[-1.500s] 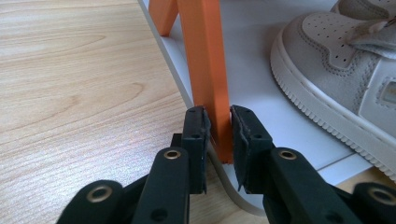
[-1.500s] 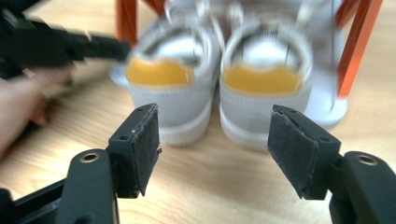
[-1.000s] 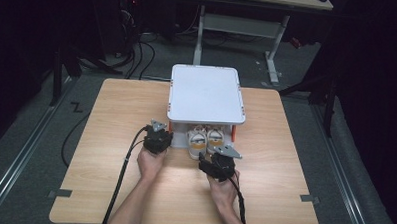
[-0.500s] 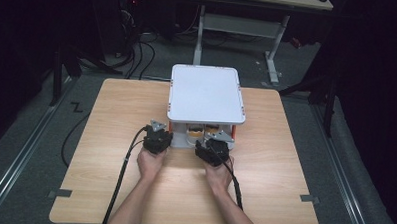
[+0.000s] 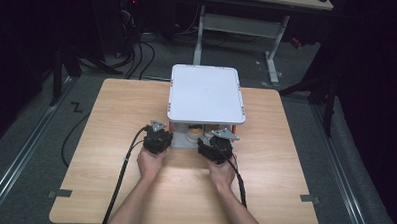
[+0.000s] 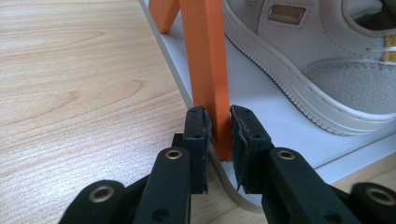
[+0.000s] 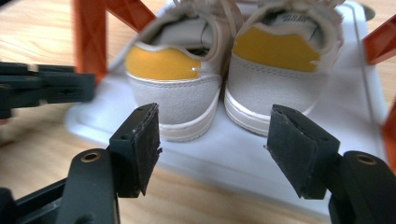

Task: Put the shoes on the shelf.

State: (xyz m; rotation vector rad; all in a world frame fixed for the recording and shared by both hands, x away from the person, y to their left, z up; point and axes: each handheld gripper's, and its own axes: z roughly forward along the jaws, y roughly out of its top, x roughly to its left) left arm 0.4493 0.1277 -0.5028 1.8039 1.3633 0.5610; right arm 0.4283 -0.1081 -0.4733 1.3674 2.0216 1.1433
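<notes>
A white two-shelf rack (image 5: 206, 92) on orange legs stands mid-table. A pair of pale sneakers with yellow heel tabs sits on its lower shelf (image 7: 233, 161), heels toward me: one shoe (image 7: 175, 88) and its mate (image 7: 275, 74). My left gripper (image 6: 218, 123) is shut on the front-left orange leg (image 6: 205, 56), low near the shelf's corner; the side of a sneaker (image 6: 327, 70) lies just right of it. My right gripper (image 7: 212, 140) is open, its jaws wide apart just short of the two heels. In the high view the left gripper (image 5: 161, 136) and right gripper (image 5: 213, 142) both sit at the rack's front edge.
The top shelf covers most of the shoes from above. Bare wooden tabletop (image 5: 126, 104) spreads to the left, right and front of the rack. Other orange legs (image 7: 378, 42) stand at the lower shelf's corners. Cables trail back from both grippers along the person's forearms.
My right gripper has moved forward to the rack's front edge, closer to the shoes. The left gripper has stayed on the orange leg.
</notes>
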